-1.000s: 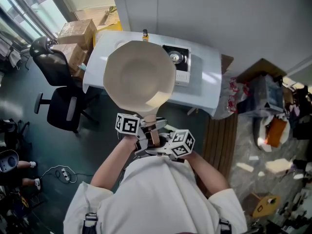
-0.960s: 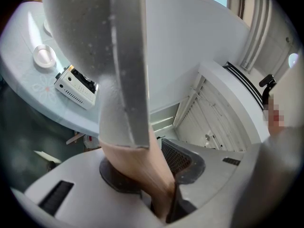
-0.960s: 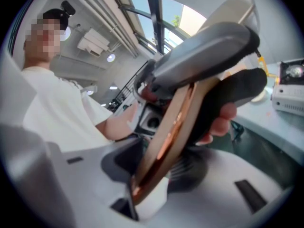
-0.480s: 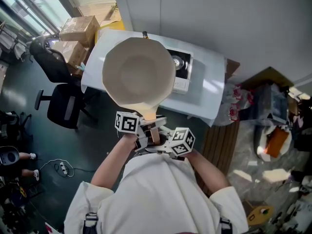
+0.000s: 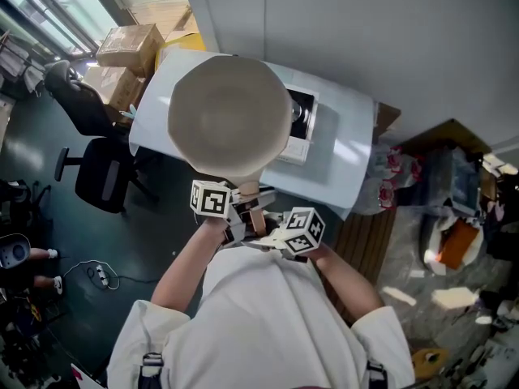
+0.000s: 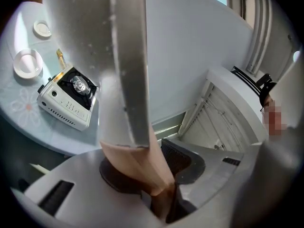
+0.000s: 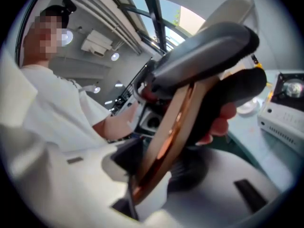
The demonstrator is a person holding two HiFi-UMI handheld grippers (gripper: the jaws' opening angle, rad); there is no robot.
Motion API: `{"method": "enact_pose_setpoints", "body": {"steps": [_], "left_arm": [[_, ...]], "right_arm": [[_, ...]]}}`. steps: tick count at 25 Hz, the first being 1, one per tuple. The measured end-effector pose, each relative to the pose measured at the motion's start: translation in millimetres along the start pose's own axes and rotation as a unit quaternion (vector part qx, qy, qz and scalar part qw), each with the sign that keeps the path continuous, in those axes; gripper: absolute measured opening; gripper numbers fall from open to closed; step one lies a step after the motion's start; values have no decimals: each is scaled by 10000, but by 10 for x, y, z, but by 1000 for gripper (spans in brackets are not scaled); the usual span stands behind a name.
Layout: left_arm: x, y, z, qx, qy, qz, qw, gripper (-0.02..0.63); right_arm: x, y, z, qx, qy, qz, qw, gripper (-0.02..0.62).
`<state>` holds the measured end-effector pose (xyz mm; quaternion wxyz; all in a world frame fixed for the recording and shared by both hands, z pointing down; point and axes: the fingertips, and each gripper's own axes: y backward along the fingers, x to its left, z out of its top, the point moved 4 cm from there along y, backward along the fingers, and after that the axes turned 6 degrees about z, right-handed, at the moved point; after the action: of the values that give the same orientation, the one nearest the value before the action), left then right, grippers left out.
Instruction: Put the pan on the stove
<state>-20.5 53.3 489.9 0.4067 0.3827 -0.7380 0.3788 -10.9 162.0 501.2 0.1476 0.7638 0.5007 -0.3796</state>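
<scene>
Pinching wooden handle [image 5: 250, 194]: left claw [image 6: 164, 194], right claw [image 7: 137, 184] (both clamped); pan [image 5: 229, 112] aloft, maybe partly over stove [image 5: 302, 128].

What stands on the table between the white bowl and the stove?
A small yellow bottle stands between the white bowl and the stove, visible in the left gripper view; the pan hides it in the head view.

White table [image 5: 350, 154] against grey wall [image 5: 365, 39], black office chair [image 5: 99, 181] on dark floor [image 5: 49, 217].
</scene>
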Motion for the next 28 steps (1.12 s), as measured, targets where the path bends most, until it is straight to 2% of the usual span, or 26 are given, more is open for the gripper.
{"method": "enact_pose_setpoints", "body": {"steps": [5, 8, 14, 18, 28], "left_arm": [[75, -47, 151, 101, 76, -82, 9999, 147], [109, -92, 262, 217, 121, -307, 9992, 147], [272, -172, 522, 685, 95, -444, 9966, 147], [389, -237, 687, 1028, -22, -544, 9932, 147], [716, -465, 1000, 1567, 148, -994, 9825, 147]], "right_arm": [[-144, 11, 115, -101, -60, -47, 9999, 166], [-252, 4, 200, -219, -92, -119, 9996, 166], [-560, -37, 416, -564, -184, -378, 9975, 166], [-767, -57, 557, -811, -246, -615, 9945, 166], [-1263, 7, 798, -1201, -516, -1125, 9850, 166]]}}
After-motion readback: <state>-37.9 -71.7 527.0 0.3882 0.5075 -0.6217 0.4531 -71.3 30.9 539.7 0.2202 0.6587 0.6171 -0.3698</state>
